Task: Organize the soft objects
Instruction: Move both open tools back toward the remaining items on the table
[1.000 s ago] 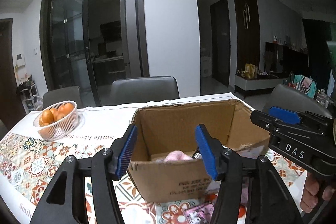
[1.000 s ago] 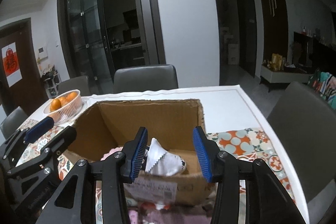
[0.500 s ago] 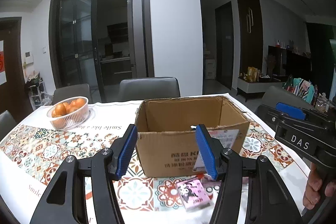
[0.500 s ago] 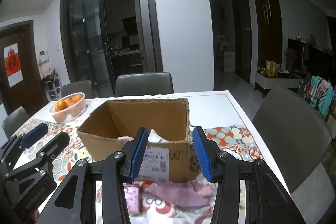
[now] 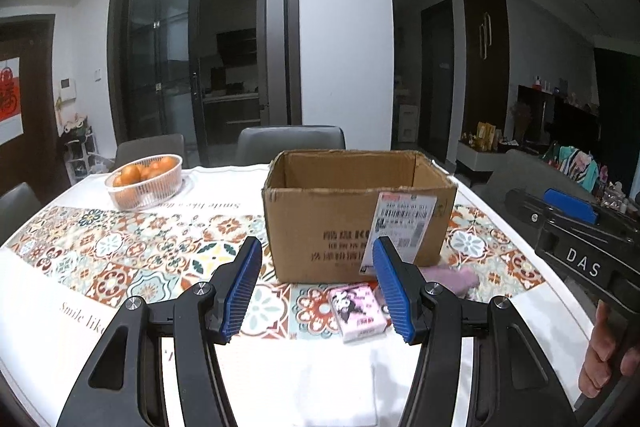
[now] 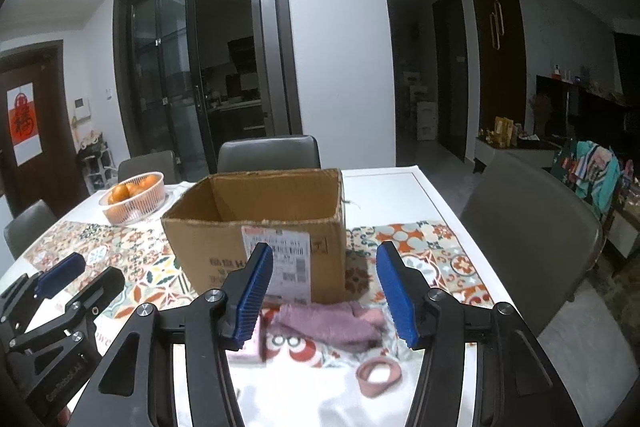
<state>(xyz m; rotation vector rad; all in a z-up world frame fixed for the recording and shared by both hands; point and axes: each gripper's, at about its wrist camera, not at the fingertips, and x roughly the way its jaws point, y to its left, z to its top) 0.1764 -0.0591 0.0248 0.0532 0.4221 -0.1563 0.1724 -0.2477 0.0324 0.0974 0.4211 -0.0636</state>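
Observation:
An open cardboard box (image 5: 356,215) (image 6: 260,227) stands on the patterned tablecloth; its inside is hidden from here. In front of it lie a pink tissue pack (image 5: 358,313) (image 6: 250,345), a mauve knitted cloth (image 6: 332,321) (image 5: 452,277) and a pink hair band (image 6: 378,375). My left gripper (image 5: 316,289) is open with nothing between its blue pads, held back from the box. My right gripper (image 6: 326,295) is also empty, its jaws opening, above the mauve cloth. Each gripper shows at the edge of the other's view: the right one (image 5: 568,223) and the left one (image 6: 60,279).
A white basket of oranges (image 5: 145,181) (image 6: 134,197) sits at the table's far left. Grey chairs stand behind the table (image 5: 290,143) and at its right side (image 6: 528,227). A hand (image 5: 608,351) grips the right tool.
Both grippers have pulled back from over the box towards the table's near edge. The white packet seen between the right pads is no longer there, and the right jaws stand wider.

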